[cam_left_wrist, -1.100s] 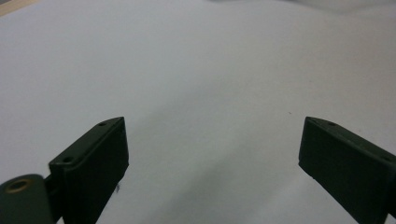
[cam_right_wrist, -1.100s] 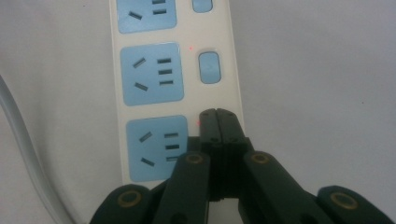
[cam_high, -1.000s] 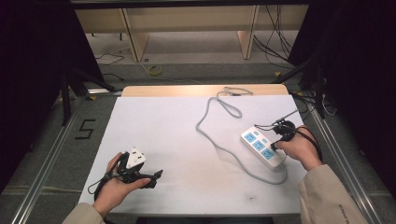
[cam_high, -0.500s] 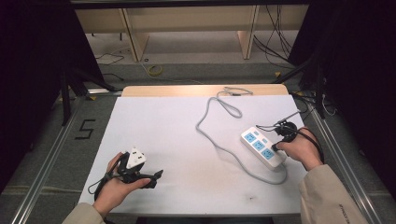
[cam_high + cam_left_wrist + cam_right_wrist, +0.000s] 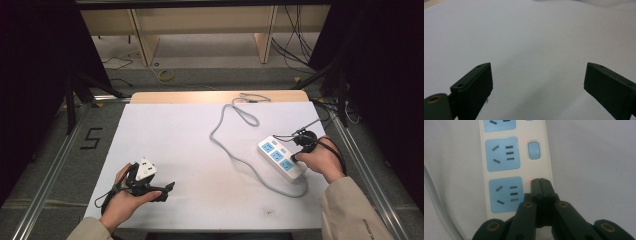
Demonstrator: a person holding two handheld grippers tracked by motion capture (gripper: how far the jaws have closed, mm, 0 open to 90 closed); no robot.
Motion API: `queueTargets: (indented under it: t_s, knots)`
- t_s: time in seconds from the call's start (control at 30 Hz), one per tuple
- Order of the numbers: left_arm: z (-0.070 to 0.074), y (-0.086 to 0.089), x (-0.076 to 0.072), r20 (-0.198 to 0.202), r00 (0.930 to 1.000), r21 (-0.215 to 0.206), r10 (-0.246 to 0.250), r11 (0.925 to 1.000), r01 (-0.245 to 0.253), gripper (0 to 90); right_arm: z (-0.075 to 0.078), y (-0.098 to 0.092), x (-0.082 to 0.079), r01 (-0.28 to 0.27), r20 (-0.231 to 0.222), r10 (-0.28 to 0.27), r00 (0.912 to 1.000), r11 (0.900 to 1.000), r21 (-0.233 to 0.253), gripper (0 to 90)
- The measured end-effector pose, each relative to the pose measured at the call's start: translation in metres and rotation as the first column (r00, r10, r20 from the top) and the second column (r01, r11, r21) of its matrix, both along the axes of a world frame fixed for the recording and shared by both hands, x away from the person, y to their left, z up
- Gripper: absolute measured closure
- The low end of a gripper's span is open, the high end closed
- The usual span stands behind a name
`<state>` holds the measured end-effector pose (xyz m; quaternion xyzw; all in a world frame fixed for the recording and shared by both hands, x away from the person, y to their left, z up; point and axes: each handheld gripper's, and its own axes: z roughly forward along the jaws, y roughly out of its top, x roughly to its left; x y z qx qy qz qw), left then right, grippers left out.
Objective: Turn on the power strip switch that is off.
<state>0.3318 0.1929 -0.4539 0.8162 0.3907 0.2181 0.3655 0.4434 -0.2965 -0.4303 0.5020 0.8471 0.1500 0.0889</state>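
The power strip [image 5: 281, 158] lies flat on the counter [image 5: 190, 140], long axis diagonal (cord end nearest the person). The right claw [image 5: 540, 181], closed, presses its switch; the left claw [image 5: 537, 80] gapes empty.

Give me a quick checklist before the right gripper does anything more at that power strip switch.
1. Right gripper jaws closed together: ok.
2. Tips over the nearest switch spot on the power strip: ok; actual contact: cannot tell.
3. Red light beside that spot lit: ok.
4. Sockets free of plugs: ok.
5. Left gripper open, away from the strip: ok.
6. Grey cord clear of the right hand: ok.
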Motion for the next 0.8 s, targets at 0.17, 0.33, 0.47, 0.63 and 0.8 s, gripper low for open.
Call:
queueTargets:
  t_s: [0.17, 0.33, 0.47, 0.63, 0.8]
  knots:
    - [-0.0001, -0.0001, 0.0006, 0.0, 1.0, 0.002, -0.003, 1.0, 0.003, 8.1, 0.0003, 0.0005, -0.0003, -0.006, 0.002, 0.006, 1.0, 1.0, -0.003, 90.0]
    - [-0.0001, -0.0002, 0.0003, 0.0, 1.0, 0.0, -0.001, 1.0, 0.001, 8.1, 0.0002, -0.0001, -0.0007, -0.002, 0.005, 0.002, 1.0, 1.0, 0.002, 90.0]
    - [-0.0001, -0.0002, 0.0002, 0.0, 1.0, 0.0, -0.001, 1.0, 0.001, 8.1, 0.0004, 0.0006, -0.0013, -0.007, 0.01, 0.007, 0.9999, 1.0, -0.004, 90.0]
    - [-0.0002, -0.0002, 0.0004, -0.001, 1.0, 0.001, -0.001, 1.0, 0.001, 8.1, 0.0003, 0.0008, -0.0017, -0.01, 0.016, 0.01, 0.9998, 1.0, -0.006, 90.0]
    - [-0.0002, -0.0002, 0.0003, -0.001, 1.0, 0.001, -0.001, 1.0, 0.001, 8.2, 0.0005, 0.001, -0.0022, -0.01, 0.02, 0.01, 0.9998, 1.0, -0.008, 90.0]
